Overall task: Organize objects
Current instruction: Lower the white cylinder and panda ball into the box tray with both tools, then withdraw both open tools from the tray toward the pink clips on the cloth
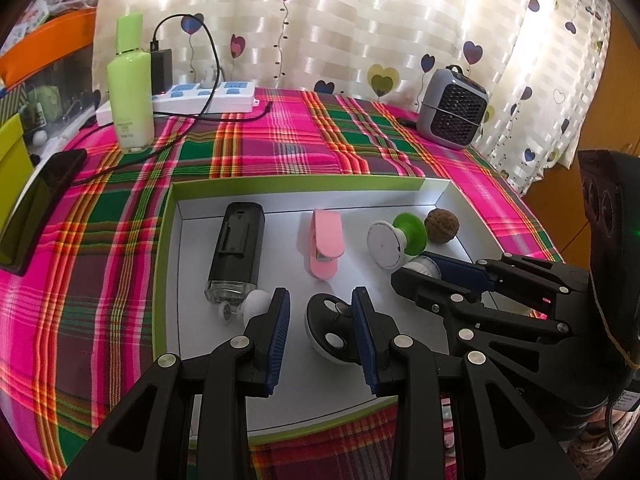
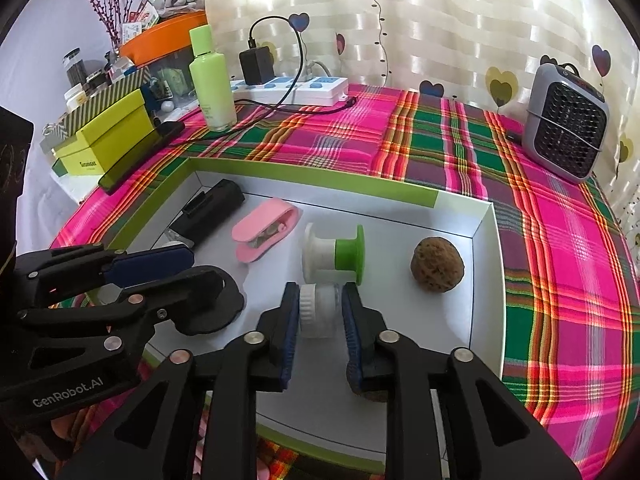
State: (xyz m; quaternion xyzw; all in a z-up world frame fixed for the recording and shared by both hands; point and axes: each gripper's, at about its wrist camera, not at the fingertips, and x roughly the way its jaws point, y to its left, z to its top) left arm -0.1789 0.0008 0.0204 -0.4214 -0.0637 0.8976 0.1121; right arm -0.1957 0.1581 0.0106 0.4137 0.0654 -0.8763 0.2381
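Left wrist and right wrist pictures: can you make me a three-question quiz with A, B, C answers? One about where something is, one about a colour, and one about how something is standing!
1. Where is the walnut?
A. Inside the box
B. On the checked cloth
C. On top of the heater

2. What colour is the clip?
A. Blue
B. Yellow
C. Pink

3. How is the green bottle placed?
A. Lying on its side
B. Standing upright
C. Upside down

Answers:
1. A, it sits on the white floor of the box near the right wall.
2. C, both of its flaps are pink.
3. B, it stands on its base on the cloth with its cap on top.
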